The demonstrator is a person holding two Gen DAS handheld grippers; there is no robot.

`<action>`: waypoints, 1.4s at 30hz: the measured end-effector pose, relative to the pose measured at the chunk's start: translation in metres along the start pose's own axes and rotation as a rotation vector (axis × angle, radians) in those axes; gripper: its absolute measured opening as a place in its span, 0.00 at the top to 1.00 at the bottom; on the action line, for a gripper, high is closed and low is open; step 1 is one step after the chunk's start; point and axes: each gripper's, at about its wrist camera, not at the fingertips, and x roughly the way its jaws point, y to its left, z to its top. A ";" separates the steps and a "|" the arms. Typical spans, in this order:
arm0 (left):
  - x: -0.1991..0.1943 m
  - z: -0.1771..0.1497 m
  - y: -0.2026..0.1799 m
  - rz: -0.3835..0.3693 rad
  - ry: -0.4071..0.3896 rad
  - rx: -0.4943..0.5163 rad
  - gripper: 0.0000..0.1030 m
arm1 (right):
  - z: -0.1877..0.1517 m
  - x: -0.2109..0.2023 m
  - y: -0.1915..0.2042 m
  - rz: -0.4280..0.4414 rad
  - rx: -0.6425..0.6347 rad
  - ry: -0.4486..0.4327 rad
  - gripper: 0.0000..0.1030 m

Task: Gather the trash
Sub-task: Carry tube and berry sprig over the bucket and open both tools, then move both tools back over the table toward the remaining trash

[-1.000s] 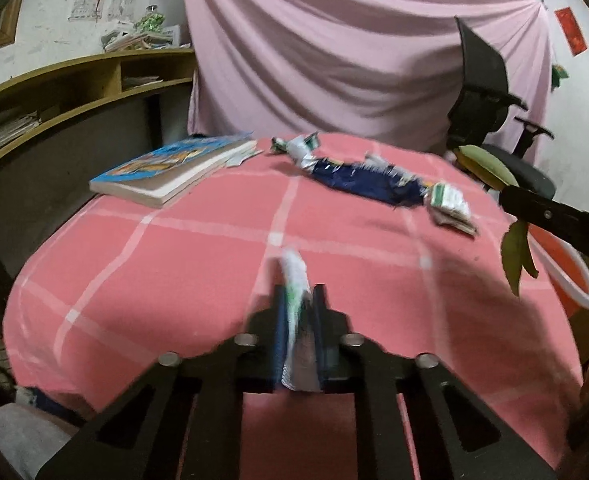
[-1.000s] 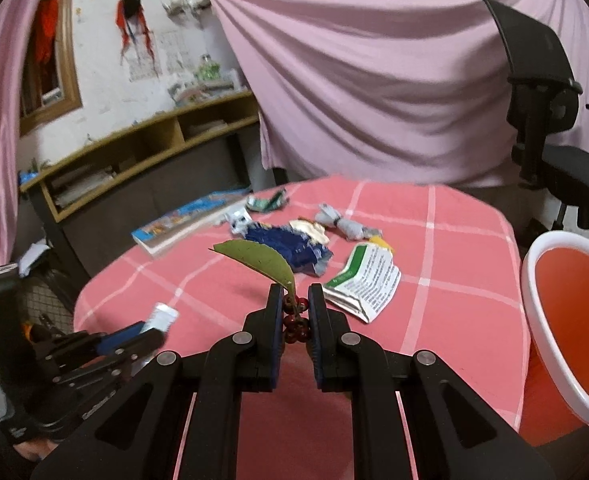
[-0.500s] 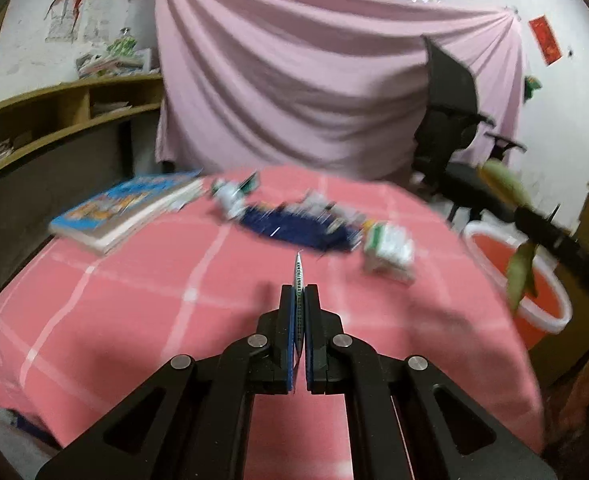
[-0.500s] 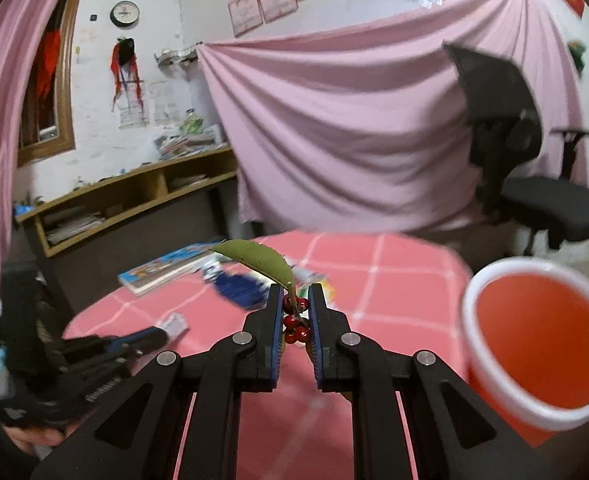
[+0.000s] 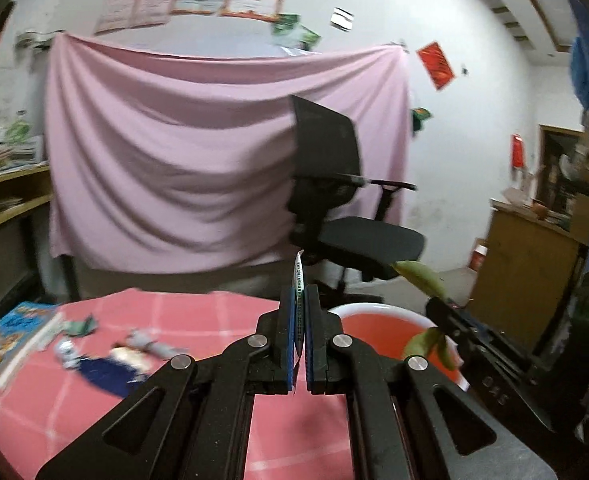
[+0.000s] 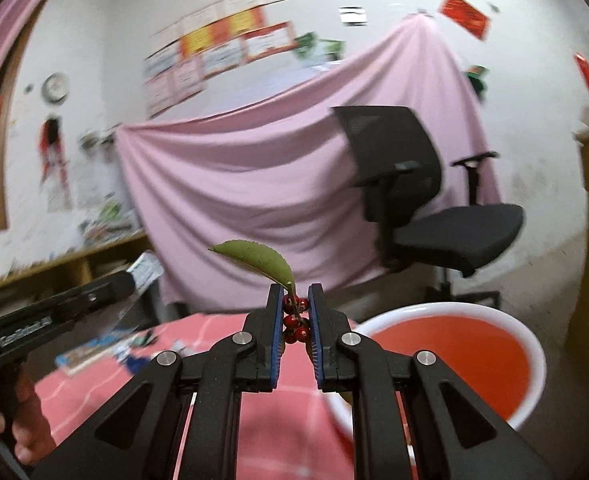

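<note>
The left gripper [image 5: 299, 300] has its jaws clenched on a flat white wrapper [image 5: 297, 276] with green print, held edge-on so that only a thin strip stands up above the blue pads. From the right wrist view the same wrapper [image 6: 144, 272] shows its printed face, sticking out past the tip of that gripper [image 6: 128, 282] at the left of the picture, with a hand [image 6: 26, 420] gripping the handle below.

The right gripper [image 6: 295, 312] has its jaws closed on a sprig of red berries [image 6: 294, 322], which sit pinched between the pads; a green leaf [image 6: 260, 258] rises from the sprig and leans to the left. In the left wrist view that gripper [image 5: 440, 312] enters from the right with leaves hanging from it just over the bin, though blur makes the berries hard to pick out there.

An orange bin with a white rim [image 6: 534, 356] stands just past the edge of the table [image 5: 174, 312], which wears a pink checked cloth. More trash lies on the cloth well to the left: a dark blue wrapper [image 5: 106, 374] and crumpled silver foil [image 5: 150, 342], beside a book [image 5: 12, 334]. A black office chair [image 6: 414, 200] stands behind, before a pink hanging sheet [image 5: 174, 160]
</note>
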 end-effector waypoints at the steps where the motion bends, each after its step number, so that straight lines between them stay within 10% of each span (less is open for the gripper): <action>1: 0.006 0.001 -0.006 -0.018 0.010 0.006 0.98 | 0.001 0.003 -0.013 -0.015 0.041 0.005 0.90; 14: 0.119 -0.016 -0.061 -0.140 0.275 -0.032 0.98 | -0.006 0.033 -0.096 -0.126 0.259 0.157 0.89; 18: 0.138 -0.025 -0.057 -0.173 0.359 -0.105 0.97 | -0.015 0.036 -0.112 -0.137 0.300 0.205 0.69; 23: 0.153 -0.029 -0.051 -0.179 0.429 -0.141 0.93 | -0.019 0.027 -0.125 -0.157 0.329 0.225 0.67; 27: 0.147 -0.029 -0.044 -0.178 0.421 -0.159 0.69 | -0.018 0.022 -0.126 -0.171 0.317 0.217 0.61; 34: 0.113 -0.012 -0.032 -0.124 0.318 -0.122 0.60 | -0.007 0.015 -0.111 -0.159 0.275 0.153 0.49; 37: 0.089 -0.005 -0.024 -0.085 0.237 -0.087 0.49 | 0.002 0.004 -0.097 -0.144 0.240 0.075 0.23; 42: 0.050 0.004 -0.003 -0.010 0.126 -0.047 0.47 | 0.014 -0.007 -0.074 -0.121 0.184 -0.027 0.09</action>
